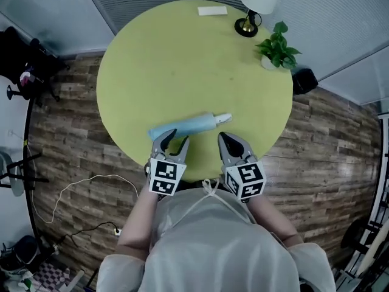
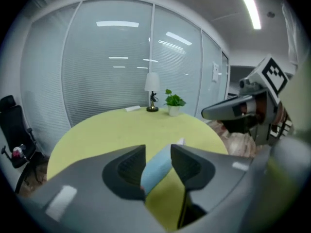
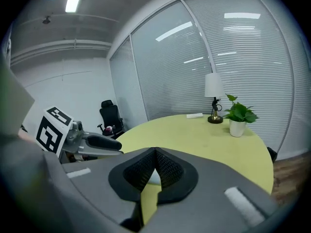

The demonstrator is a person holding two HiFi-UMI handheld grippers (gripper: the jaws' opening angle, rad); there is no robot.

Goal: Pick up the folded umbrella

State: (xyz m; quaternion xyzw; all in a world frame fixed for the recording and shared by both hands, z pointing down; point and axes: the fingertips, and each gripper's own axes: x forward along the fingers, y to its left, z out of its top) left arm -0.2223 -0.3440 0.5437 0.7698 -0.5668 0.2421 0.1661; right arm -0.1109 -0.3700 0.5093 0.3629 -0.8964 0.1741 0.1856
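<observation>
The folded umbrella (image 1: 188,126) is light blue with a white end (image 1: 223,118) and lies flat near the front edge of the round yellow-green table (image 1: 182,59). My left gripper (image 1: 174,140) stands open just short of the umbrella's left part. In the left gripper view the blue umbrella (image 2: 156,171) shows in the gap between the jaws of the left gripper (image 2: 158,155), and the pads do not press on it. My right gripper (image 1: 229,140) is shut and empty, just in front of the white end. In the right gripper view the tips of the right gripper (image 3: 155,152) meet.
At the table's far side stand a lamp (image 1: 255,5), a potted plant (image 1: 276,50) and a white card (image 1: 212,10). A black office chair (image 1: 18,56) is on the wooden floor at the left, and a white cable (image 1: 73,190) lies on the floor.
</observation>
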